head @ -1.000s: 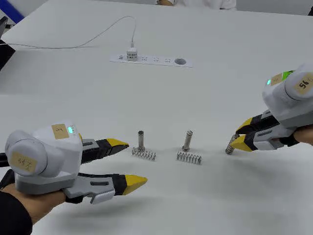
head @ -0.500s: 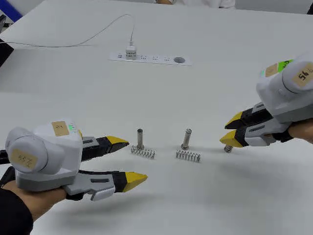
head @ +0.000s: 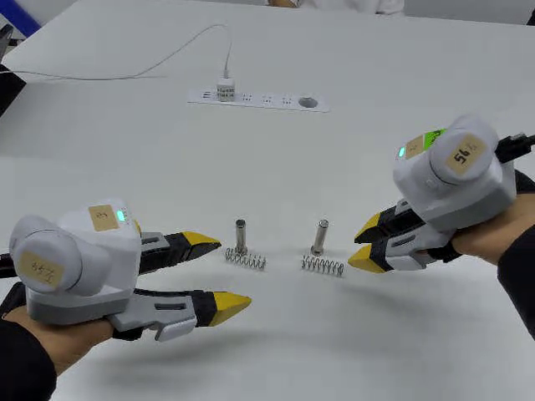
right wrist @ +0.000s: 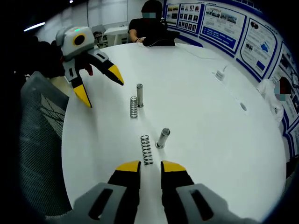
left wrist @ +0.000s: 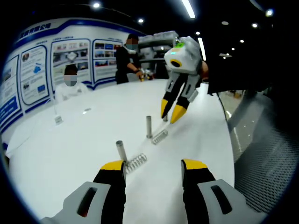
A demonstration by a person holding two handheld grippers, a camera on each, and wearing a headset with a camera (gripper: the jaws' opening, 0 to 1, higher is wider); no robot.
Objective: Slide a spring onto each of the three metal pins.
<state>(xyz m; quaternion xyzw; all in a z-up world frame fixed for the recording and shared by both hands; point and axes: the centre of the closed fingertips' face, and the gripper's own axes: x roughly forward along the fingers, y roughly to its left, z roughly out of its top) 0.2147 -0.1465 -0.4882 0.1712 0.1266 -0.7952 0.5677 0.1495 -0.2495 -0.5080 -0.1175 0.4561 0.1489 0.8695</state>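
Observation:
Two bare metal pins stand upright mid-table, a left pin (head: 241, 235) and a middle pin (head: 320, 237). A loose spring (head: 246, 261) lies in front of the left pin, and another spring (head: 323, 266) in front of the middle one. My left gripper (head: 219, 273) is open, low at the left, its tips just short of the left pin (left wrist: 121, 150). My right gripper (head: 365, 245) is open and empty, just right of the middle spring (right wrist: 146, 149) and middle pin (right wrist: 162, 137). It hides the spot to their right.
A white power strip (head: 259, 102) with a plugged charger (head: 226, 90) and cable lies farther back on the white table (head: 125, 167). People sit at the table's far side (right wrist: 152, 28). The table edge (left wrist: 229, 140) runs close beside the pins.
My right gripper has opened beside the right-hand pin with its spring and moved left toward the middle pin, now covering that pin. The left gripper has stayed put.

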